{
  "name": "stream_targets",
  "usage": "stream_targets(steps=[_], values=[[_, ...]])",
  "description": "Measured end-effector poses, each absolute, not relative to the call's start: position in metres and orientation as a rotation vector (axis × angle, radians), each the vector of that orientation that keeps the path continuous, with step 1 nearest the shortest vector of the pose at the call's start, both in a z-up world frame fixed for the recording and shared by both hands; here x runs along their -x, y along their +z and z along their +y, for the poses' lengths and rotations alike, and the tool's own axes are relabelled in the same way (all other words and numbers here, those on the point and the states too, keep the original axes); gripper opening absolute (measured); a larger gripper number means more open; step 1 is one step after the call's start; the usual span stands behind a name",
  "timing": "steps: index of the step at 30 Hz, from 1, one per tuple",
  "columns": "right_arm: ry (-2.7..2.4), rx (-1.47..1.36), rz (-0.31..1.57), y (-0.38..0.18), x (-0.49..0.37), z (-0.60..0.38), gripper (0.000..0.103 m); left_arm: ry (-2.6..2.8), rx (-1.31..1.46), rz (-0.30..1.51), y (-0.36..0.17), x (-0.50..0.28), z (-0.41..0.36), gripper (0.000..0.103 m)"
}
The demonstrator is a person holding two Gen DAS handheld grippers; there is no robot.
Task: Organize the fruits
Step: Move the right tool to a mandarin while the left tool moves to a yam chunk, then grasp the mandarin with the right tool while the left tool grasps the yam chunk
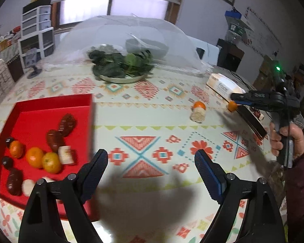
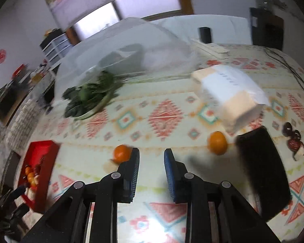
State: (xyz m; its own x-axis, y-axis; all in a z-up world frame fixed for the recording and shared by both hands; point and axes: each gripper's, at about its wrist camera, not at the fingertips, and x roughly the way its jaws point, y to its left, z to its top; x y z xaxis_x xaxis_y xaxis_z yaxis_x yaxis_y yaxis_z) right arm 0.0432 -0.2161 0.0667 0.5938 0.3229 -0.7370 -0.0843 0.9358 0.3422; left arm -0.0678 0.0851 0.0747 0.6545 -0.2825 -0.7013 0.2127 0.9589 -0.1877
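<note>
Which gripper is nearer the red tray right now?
Left. The left gripper hangs open right beside the red tray, at its near right corner. The right gripper is far across the table, among the loose tangerines.

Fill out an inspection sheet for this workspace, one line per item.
Surface: table under a patterned cloth.
Job's things: red tray holding oranges, dark fruits and pale pieces; two loose oranges; dark fruits beyond the black object.
Clutter: plate of greens, mesh food cover, white box.
Grippers: left claw open, empty; right claw open, empty.
Cables: black cable at the table edge.
Surroundings: window, drawer units.
</note>
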Motion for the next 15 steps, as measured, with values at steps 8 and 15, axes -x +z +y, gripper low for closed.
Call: stream_targets(steps=[8,15], values=[[0.328,-0.248,0.978,0.039,-0.085,-0.156,0.041,-0.299,-0.006,0.816,0.075,0.056,0.047,0.087],[0.308,-0.231,1.049,0.018,-0.095,-0.139,0.040,-0.298,-0.041,0.834,0.070,0.030,0.030,0.087]])
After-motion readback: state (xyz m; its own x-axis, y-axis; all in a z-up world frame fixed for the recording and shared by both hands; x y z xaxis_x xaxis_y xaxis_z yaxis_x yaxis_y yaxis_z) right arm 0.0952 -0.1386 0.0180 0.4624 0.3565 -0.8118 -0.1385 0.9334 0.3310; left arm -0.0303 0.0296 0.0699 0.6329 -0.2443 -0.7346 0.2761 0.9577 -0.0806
